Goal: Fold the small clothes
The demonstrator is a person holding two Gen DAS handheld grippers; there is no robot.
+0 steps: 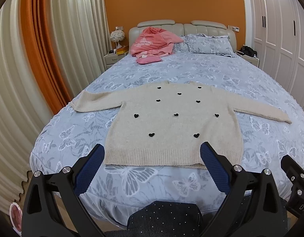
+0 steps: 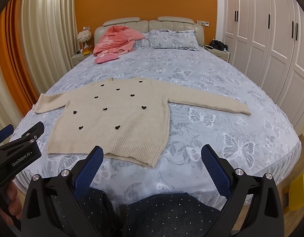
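Left wrist view: your left claw (image 1: 152,154) is released, its two blue-padded fingers (image 1: 88,169) spread wide and grasping nothing. It hangs above the near edge of the bed (image 1: 191,69), with the hem of the cream sweater (image 1: 171,124) seen between the finger tips. No pad touches the fabric.

Sweater position: the sweater lies flat on the butterfly-print bedspread (image 1: 260,138), front side up, hem toward you, neckline toward the headboard (image 1: 207,29). Both sleeves extend sideways, away from the body panel. Small black hearts (image 1: 151,134) are set in rows across the front.

Right wrist view: your right claw (image 2: 152,154) is likewise released, fingers apart and empty. It sits to the right of the sweater (image 2: 116,118); only the hem's right corner falls between its fingers. The left claw's body (image 2: 17,152) appears at the left edge of this view, beside the sweater's left side.

Other items: a pink blanket (image 1: 152,41) is heaped at the far left against the headboard, well apart from the sweater. Two pillows (image 1: 209,43) lie at the far right.
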